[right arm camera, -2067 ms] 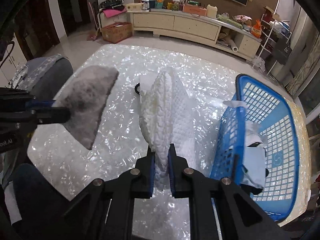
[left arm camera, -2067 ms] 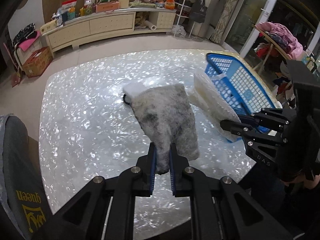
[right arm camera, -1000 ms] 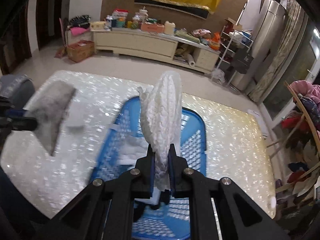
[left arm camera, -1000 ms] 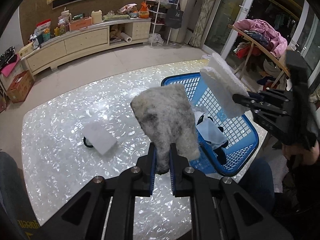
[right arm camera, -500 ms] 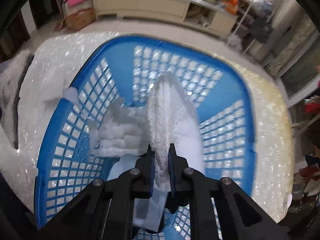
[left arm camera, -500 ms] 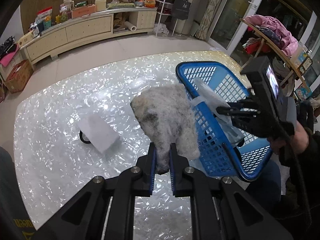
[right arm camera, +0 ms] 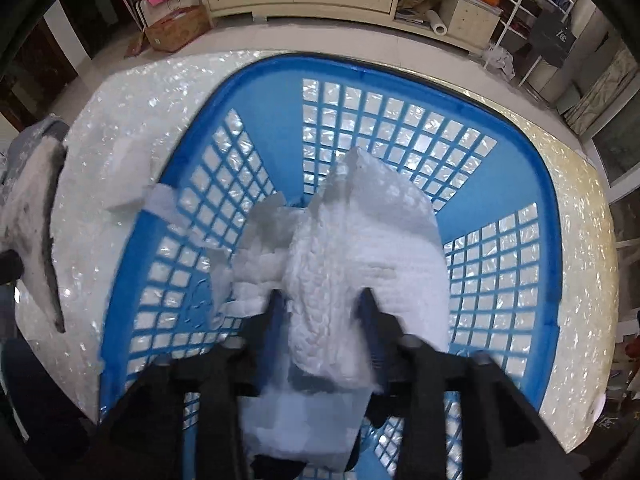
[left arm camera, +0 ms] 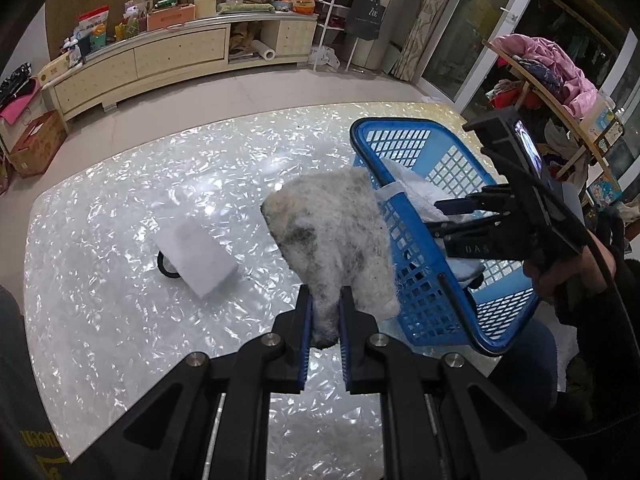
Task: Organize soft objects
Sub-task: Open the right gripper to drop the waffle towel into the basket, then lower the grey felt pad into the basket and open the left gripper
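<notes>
The left gripper (left arm camera: 325, 312) is clamped on the lower edge of a grey fluffy cloth (left arm camera: 334, 240), held above the table (left arm camera: 120, 300) just beside the blue basket (left arm camera: 420, 288) at its right edge. The right gripper (right arm camera: 320, 308) sits inside the basket (right arm camera: 500, 184) with its fingers spread wide around a white knitted cloth (right arm camera: 352, 248) lying on other pale fabrics. A white sponge block (left arm camera: 196, 256) lies mid-table.

I count one blue basket (left arm camera: 472, 316), two grippers, one grey fluffy piece (left arm camera: 336, 232), and one white block (left arm camera: 196, 256) on the table.
</notes>
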